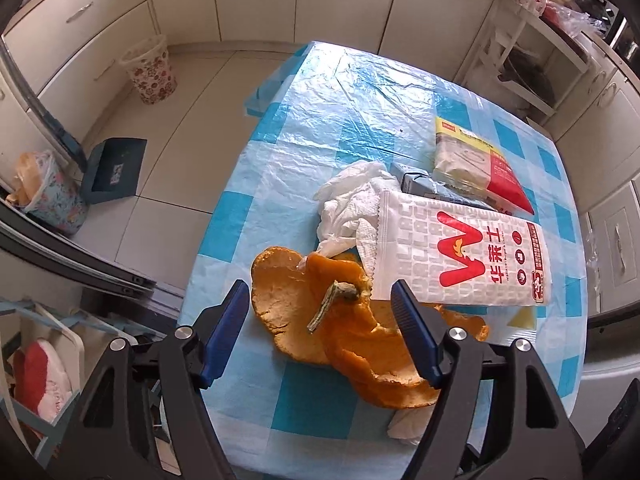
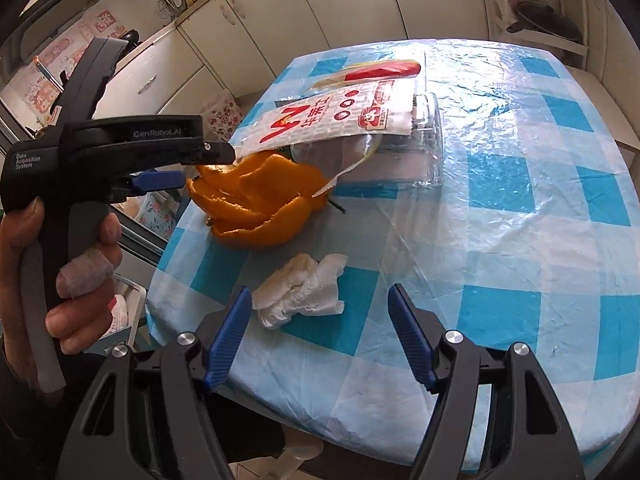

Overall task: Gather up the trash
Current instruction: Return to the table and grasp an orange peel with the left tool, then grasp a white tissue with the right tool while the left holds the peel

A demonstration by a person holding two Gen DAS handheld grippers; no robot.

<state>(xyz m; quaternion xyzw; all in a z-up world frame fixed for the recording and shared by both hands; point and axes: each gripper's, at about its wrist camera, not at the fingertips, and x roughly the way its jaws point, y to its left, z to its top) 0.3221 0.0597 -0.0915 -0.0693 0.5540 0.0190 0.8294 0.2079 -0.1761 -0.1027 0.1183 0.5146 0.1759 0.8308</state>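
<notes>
Our left hand-held gripper [image 1: 320,304] hangs wide open over the orange peel [image 1: 340,332]; our right hand-held gripper [image 2: 320,304] gapes above a crumpled tissue [image 2: 304,290] on the desk [image 2: 520,240].

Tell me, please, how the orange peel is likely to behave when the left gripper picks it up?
The orange peel is thin, curled and split into lobes, so it will probably flex and droop. It looks light. One lobe lies under the paper bag, which may shift.
</notes>
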